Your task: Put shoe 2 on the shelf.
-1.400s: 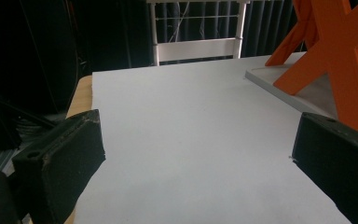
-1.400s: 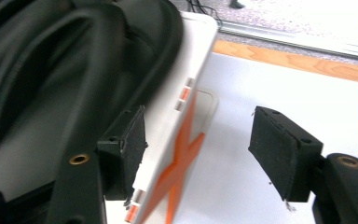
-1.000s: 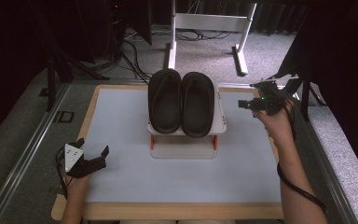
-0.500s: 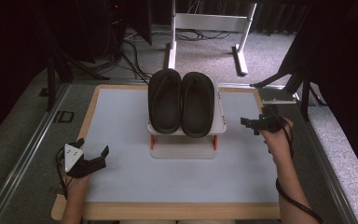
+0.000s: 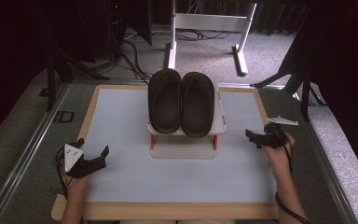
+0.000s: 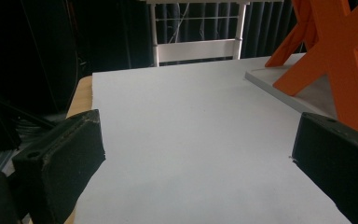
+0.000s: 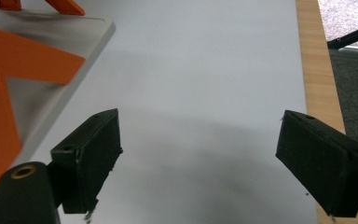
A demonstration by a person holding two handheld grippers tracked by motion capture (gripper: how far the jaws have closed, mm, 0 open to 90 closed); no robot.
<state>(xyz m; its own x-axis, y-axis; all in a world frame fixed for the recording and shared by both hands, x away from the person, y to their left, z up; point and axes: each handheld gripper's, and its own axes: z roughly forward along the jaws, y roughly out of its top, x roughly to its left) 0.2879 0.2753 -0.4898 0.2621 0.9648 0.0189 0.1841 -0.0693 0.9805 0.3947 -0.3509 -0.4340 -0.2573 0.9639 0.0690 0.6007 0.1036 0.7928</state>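
Slippers racked, both grippers empty

Slippers, a black pair, lie side by side on the white top shelf of a small rack with orange legs, at the centre of the high view, toes toward the far edge, presumably where they belong. The right gripper, at right centre of the high view, has just been opening its jaws; they stand wide with nothing between them, only bare table below. The left gripper, at lower left, rests by the table's near edge, jaws likewise spread and empty, well apart from the rack, likely parked out of the way.
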